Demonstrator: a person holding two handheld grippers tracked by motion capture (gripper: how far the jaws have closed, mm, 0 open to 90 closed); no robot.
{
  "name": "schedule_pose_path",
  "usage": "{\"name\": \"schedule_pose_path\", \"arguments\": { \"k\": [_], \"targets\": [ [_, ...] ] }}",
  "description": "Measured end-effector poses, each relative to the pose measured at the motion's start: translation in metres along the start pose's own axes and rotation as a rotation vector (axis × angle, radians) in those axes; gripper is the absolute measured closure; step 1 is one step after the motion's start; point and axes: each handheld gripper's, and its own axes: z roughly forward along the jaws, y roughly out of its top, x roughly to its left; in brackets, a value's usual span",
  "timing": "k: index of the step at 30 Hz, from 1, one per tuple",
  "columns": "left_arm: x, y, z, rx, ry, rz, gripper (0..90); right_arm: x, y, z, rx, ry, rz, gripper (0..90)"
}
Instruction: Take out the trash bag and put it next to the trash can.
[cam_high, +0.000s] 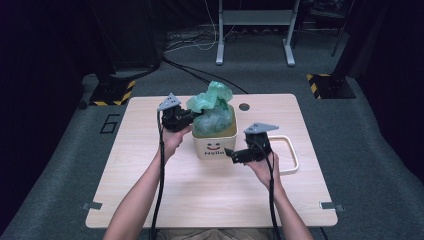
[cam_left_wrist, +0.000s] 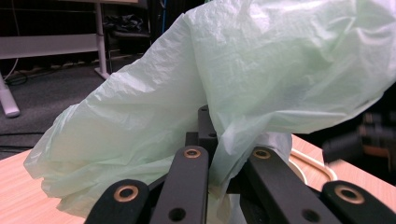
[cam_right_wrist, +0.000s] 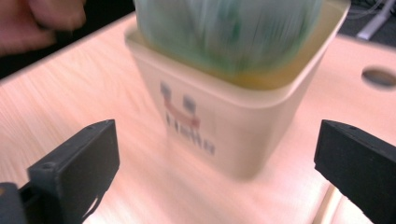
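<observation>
A cream bin (cam_high: 216, 143) with a smiley face and "Hello" printed on its front stands mid-table. A crumpled pale green plastic bag (cam_high: 213, 106) bulges out of its top. My left gripper (cam_high: 192, 116) is at the bin's left rim, shut on a fold of the bag (cam_left_wrist: 243, 70), which drapes over the jaws and hides their tips (cam_left_wrist: 212, 144). My right gripper (cam_high: 233, 153) is low at the bin's front right corner. It (cam_right_wrist: 215, 168) stands open with its jaws wide apart, facing the blurred bin (cam_right_wrist: 233, 121) without touching it.
A light wooden loop-shaped frame (cam_high: 293, 156) lies on the table (cam_high: 200, 200) just right of the bin, behind my right hand. A round hole (cam_high: 244, 106) sits near the table's far edge. Desk legs and striped floor bases stand beyond the table.
</observation>
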Motion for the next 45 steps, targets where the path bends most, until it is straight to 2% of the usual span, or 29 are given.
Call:
{"name": "schedule_pose_path", "arguments": {
  "k": [4, 8, 11, 13, 16, 17, 19, 24, 35, 45],
  "targets": [
    [-0.001, 0.002, -0.002, -0.001, 0.004, 0.007, 89.6, 0.014, -0.041, 0.012, 0.034, -0.03, -0.011, 0.0],
    [-0.002, 0.006, -0.002, 0.002, 0.006, 0.014, 89.6, 0.023, -0.08, 0.033, 0.108, -0.039, -0.016, 0.0],
    [-0.003, 0.008, -0.003, 0.007, 0.009, 0.023, 89.6, 0.024, -0.099, 0.045, 0.144, -0.037, 0.007, 0.0],
    [-0.003, 0.01, -0.003, 0.007, 0.011, 0.025, 89.6, 0.025, -0.107, 0.048, 0.142, -0.037, 0.012, 0.0],
    [-0.004, 0.014, -0.005, 0.013, 0.018, 0.045, 89.6, 0.027, -0.111, 0.054, 0.179, -0.054, 0.001, 0.0],
    [-0.005, 0.015, -0.005, 0.01, 0.02, 0.044, 89.6, 0.027, -0.111, 0.054, 0.174, -0.064, -0.013, 0.0],
    [-0.005, 0.018, -0.007, 0.007, 0.023, 0.045, 89.6, 0.027, -0.111, 0.056, 0.186, -0.051, -0.01, 0.0],
    [-0.008, 0.026, -0.01, -0.002, 0.033, 0.06, 89.6, 0.032, -0.111, 0.06, 0.214, -0.106, -0.047, 0.0],
    [-0.011, 0.043, -0.019, -0.022, 0.045, 0.082, 89.6, 0.032, -0.111, 0.06, 0.212, -0.119, -0.04, 0.0],
    [-0.004, 0.052, -0.034, -0.05, 0.073, 0.082, 89.6, 0.032, -0.112, 0.06, 0.207, -0.125, -0.029, 1.4]
  ]
}}
